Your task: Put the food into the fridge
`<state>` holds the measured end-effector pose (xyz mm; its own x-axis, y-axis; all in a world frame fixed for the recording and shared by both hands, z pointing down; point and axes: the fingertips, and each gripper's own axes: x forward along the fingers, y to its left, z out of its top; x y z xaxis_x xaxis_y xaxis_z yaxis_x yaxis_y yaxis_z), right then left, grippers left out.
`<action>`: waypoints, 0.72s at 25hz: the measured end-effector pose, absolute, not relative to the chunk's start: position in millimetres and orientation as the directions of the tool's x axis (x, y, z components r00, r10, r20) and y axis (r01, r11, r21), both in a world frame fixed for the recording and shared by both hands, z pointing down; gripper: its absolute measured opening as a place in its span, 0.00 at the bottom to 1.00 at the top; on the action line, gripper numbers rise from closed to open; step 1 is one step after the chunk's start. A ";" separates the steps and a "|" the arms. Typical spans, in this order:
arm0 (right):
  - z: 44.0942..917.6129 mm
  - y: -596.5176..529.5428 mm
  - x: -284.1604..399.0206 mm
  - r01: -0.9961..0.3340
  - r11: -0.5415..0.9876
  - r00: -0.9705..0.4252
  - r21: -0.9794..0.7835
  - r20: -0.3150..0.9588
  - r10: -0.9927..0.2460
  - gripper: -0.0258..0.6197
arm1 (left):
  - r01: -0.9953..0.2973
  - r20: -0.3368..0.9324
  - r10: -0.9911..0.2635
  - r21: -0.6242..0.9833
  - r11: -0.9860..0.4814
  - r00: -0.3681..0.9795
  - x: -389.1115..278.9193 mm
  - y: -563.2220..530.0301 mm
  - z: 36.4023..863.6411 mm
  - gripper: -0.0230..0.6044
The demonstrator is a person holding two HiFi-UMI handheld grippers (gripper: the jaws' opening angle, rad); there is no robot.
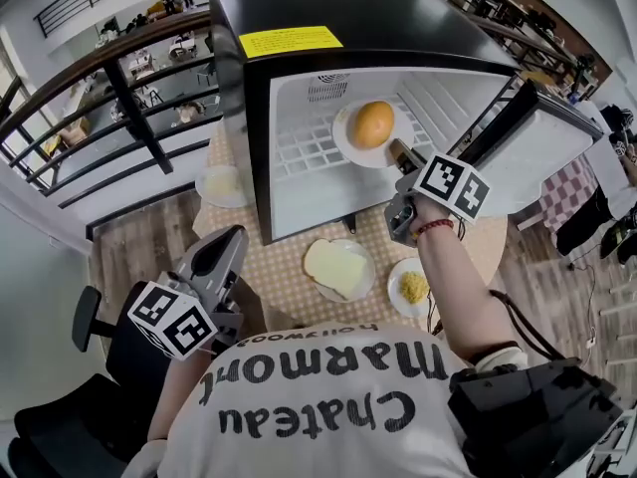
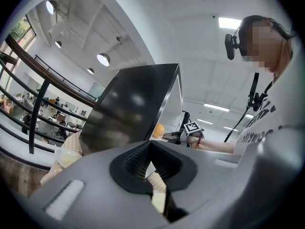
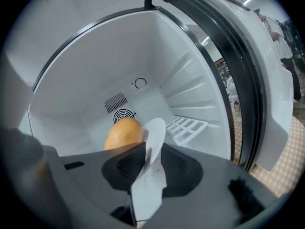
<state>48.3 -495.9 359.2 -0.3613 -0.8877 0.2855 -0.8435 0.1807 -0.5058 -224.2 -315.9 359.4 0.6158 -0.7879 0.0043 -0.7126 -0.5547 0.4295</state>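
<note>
While standing open, fridge (image 1: 328, 3): black cabinet, white inside, set on the tabletop (image 1: 289, 267) over a checked cloth; door (image 1: 532, 142) swung out to the right of the head view
Wire shelf (image 1: 299, 152): white, inside the fridge, carrying the plate
Plate (image 1: 341, 139): white, resting on the wire shelf inside the fridge, near rim turned toward the opening and lying between the right fingers
Food (image 1: 372, 123): one round orange-brown piece, sitting on that plate inside the fridge, just beyond the right gripper
Right gripper (image 1: 400, 150): reached into the fridge opening, tipped slightly downward; fingers (image 3: 126, 163) parted, the plate's rim standing between them but not clamped
Left gripper (image 1: 231, 237): held low at the left of the head view, well apart from the fridge front, pointing level; fingers (image 2: 138, 160) closed tip to tip, nothing between them
Bread plate (image 1: 371, 265): on the tabletop just in front of the fridge, holding a pale slice (image 1: 336, 265)
Small plate (image 1: 398, 305): on the tabletop just right of the bread plate, under the right wrist, holding a heap of yellow food (image 1: 414, 287)
Side plate (image 1: 207, 195): on the tabletop beside the fridge's left wall, holding something pale, too blurred to name
</note>
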 end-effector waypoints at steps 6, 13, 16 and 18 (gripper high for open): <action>362.6 -496.8 48.9 -0.869 0.180 -0.346 -0.461 0.306 -0.887 0.20 | -0.710 0.001 -0.791 0.441 -0.549 0.612 -226.7 -319.3 364.0 0.05; 359.5 -499.0 48.3 -0.905 0.192 -0.320 -0.379 0.309 -0.896 0.23 | -0.712 -0.003 -0.792 0.437 -0.550 0.611 -229.9 -318.2 364.3 0.05; 361.1 -501.1 46.7 -0.910 0.194 -0.317 -0.366 0.312 -0.896 0.23 | -0.713 -0.006 -0.794 0.437 -0.548 0.607 -232.3 -317.7 364.9 0.05; 362.8 -501.8 46.4 -0.913 0.194 -0.314 -0.358 0.315 -0.896 0.24 | -0.713 -0.006 -0.795 0.437 -0.548 0.607 -233.2 -317.2 366.1 0.05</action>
